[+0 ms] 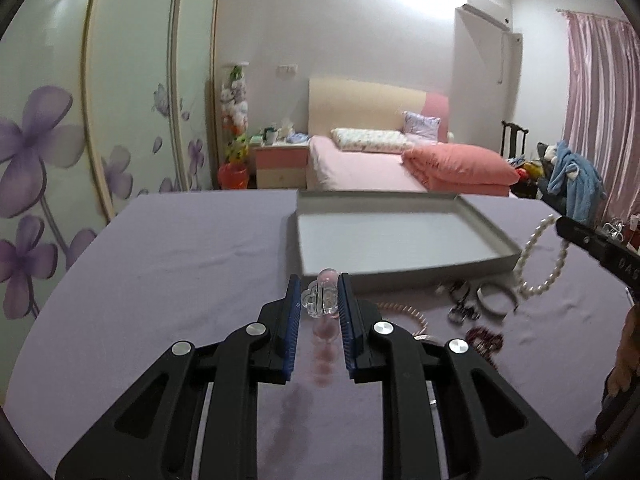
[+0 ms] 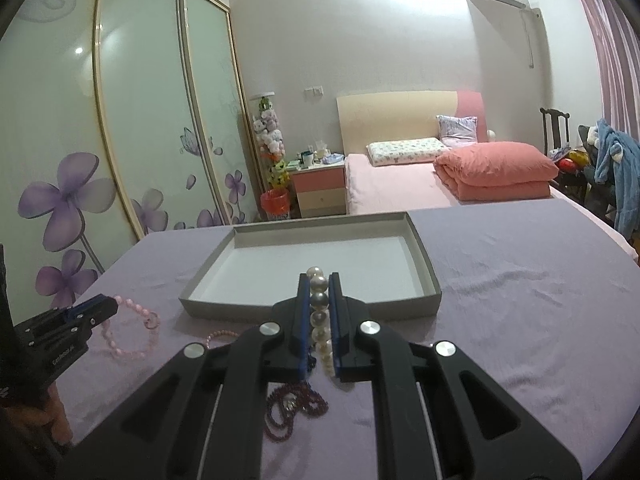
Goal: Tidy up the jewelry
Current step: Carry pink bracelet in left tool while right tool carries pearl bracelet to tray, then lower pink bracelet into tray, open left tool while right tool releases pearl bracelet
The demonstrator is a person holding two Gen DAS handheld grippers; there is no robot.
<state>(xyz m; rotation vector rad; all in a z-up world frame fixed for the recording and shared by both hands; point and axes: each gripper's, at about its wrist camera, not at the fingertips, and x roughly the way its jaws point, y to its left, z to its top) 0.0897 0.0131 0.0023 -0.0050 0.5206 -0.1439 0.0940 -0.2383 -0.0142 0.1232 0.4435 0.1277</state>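
My left gripper (image 1: 319,298) is shut on a pink bead bracelet (image 1: 320,300), which hangs below the fingers above the purple cloth; it also shows in the right wrist view (image 2: 128,336), at the left gripper (image 2: 105,307). My right gripper (image 2: 319,296) is shut on a white pearl bracelet (image 2: 319,312), held just before the near edge of the grey tray (image 2: 240,308). From the left wrist view the pearl bracelet (image 1: 540,256) dangles from the right gripper (image 1: 560,224) to the right of the tray (image 1: 400,276).
On the cloth in front of the tray lie a silver bangle (image 1: 496,300), a metal clasp piece (image 1: 462,304), a thin pink bead strand (image 1: 404,310) and a dark red bead string (image 2: 294,406). A bed (image 2: 400,192) stands behind the table.
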